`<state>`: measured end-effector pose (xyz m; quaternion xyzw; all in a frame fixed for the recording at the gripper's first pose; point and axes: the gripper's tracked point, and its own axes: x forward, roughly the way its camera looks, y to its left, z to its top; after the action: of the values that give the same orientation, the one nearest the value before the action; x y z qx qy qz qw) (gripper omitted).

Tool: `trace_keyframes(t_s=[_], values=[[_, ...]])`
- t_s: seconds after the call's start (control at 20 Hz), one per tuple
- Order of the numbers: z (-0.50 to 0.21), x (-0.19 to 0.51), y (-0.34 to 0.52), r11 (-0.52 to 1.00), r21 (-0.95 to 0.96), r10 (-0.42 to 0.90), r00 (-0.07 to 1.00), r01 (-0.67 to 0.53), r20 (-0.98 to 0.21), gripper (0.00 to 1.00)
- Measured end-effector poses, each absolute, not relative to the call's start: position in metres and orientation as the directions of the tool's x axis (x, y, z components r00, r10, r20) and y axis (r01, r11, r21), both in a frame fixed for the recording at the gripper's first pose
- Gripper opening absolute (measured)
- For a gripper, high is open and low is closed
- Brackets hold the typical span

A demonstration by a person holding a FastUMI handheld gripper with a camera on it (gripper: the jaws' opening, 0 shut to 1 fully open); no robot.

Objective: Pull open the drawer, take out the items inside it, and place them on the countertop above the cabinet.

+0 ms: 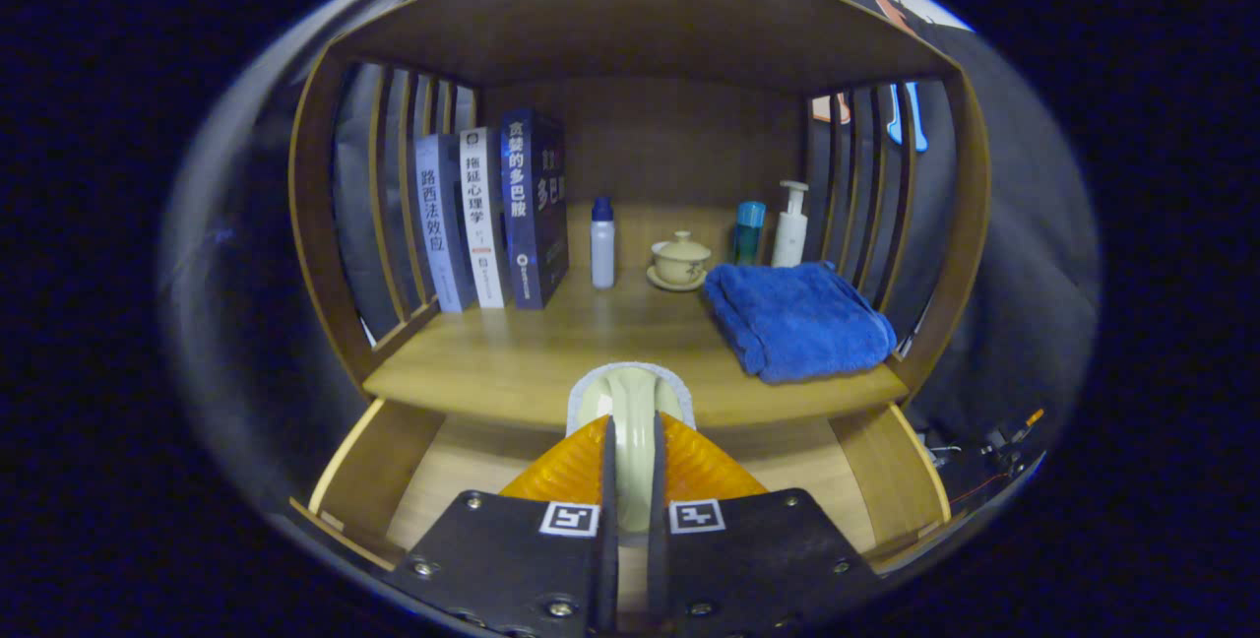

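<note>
The drawer point(379, 466) stands pulled open below the wooden countertop point(512, 362), its light wood floor showing on both sides of the fingers. My gripper point(632, 423) is shut on a pale green rounded item point(630, 390) with a whitish rim, held edge-on between both fingers. The item hangs above the open drawer, and its top rises in front of the countertop's front edge. The rest of the drawer's inside is hidden behind the gripper body.
On the countertop stand three books point(492, 215) at the left, a small white bottle point(602, 244), a lidded tea cup on a saucer point(679, 261), a teal bottle point(748, 229), a pump bottle point(789, 224) and a folded blue towel point(797, 318). Slatted side walls and a roof enclose the shelf.
</note>
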<state>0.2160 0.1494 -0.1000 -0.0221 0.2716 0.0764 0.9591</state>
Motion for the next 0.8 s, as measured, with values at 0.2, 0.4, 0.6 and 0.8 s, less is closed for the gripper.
trace_keyframes(t_s=[0.2,0.4,0.6,0.8], values=[[-0.103,0.261,0.161,0.987,0.041,0.153,0.857,-0.153,-0.492,0.12],[-0.12,0.294,0.17,0.986,0.039,0.156,0.838,-0.159,-0.523,0.12],[-0.121,0.317,0.171,0.989,0.068,0.15,0.855,-0.133,-0.497,0.12],[-0.124,0.321,0.167,0.99,0.059,0.143,0.855,-0.131,-0.498,0.21]])
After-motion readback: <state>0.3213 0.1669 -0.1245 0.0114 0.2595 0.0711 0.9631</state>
